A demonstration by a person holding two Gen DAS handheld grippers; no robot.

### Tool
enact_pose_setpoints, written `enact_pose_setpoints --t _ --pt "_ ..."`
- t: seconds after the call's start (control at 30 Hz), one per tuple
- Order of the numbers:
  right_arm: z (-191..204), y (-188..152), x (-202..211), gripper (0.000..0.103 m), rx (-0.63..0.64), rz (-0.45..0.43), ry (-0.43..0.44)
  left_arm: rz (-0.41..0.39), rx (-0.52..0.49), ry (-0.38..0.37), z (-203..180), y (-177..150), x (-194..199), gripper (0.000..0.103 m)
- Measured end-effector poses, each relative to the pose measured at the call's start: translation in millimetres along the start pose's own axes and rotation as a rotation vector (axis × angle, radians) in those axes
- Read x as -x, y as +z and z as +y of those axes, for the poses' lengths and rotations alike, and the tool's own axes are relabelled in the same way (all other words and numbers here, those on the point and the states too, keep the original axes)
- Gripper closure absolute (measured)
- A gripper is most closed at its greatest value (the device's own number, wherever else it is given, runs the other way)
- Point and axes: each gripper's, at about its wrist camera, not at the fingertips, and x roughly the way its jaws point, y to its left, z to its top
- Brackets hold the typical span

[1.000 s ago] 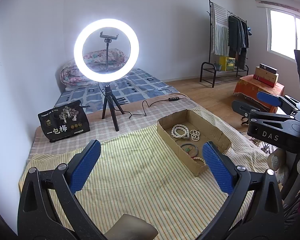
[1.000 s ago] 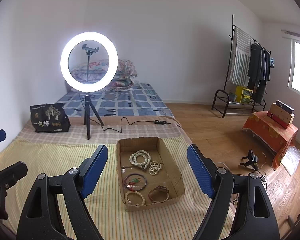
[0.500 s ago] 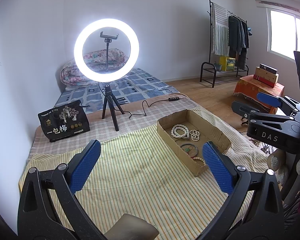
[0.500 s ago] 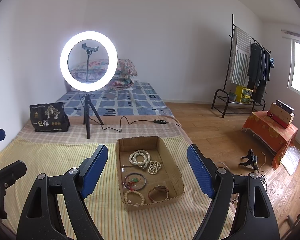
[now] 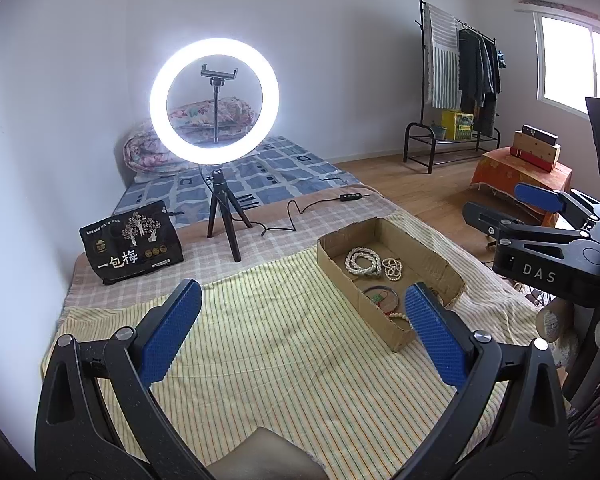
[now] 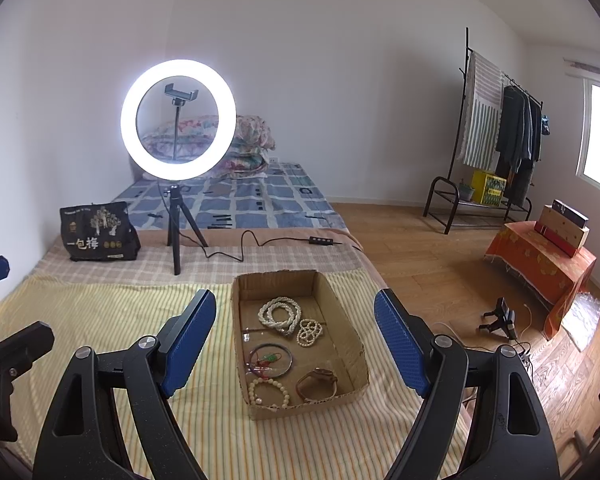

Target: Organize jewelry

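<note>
Left to right from my two wrist feeds.

Far left: black printed snack bag point(image 6: 98, 233) standing on the checked blanket point(image 6: 228, 262) near the wall. Just right of it, lit white ring light on a black tripod point(image 6: 178, 120), its cable running right across the blanket.

My left gripper point(image 5: 302, 330), black frame with blue textured pads: jaws spread wide, holding nothing, hovering above the yellow striped cloth point(image 5: 260, 352). In the right wrist view it only shows as a blue tip and black body at the left edge.

Centre: shallow open brown cardboard box point(image 6: 342, 312) lying on the striped cloth, to the right of the left gripper. All jewelry is inside it:
- coiled white bead necklace point(image 6: 280, 315), far end
- smaller white bead bracelet point(image 6: 309, 332), just right of it
- thin dark bangle with red and green thread point(image 6: 270, 358), mid box
- cream bead bracelet point(image 6: 269, 392), near left corner
- brown strap watch point(image 6: 317, 384), near right corner

My right gripper point(image 6: 294, 340), same build: jaws also wide apart, empty, held above the box with the box framed between the pads, no contact.

Right: wooden floor, black clothes rack point(image 6: 496, 136) by the wall, orange-draped stand point(image 6: 540, 260) with boxes on top.
</note>
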Motion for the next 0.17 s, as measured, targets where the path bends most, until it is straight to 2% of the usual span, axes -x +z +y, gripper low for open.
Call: enact_pose_setpoints --t 0.17 --pt "1.2 -2.5 0.4 0.022 0.008 0.004 0.001 -0.005 -0.001 0.014 -1.5 -1.3 1.7 0.0"
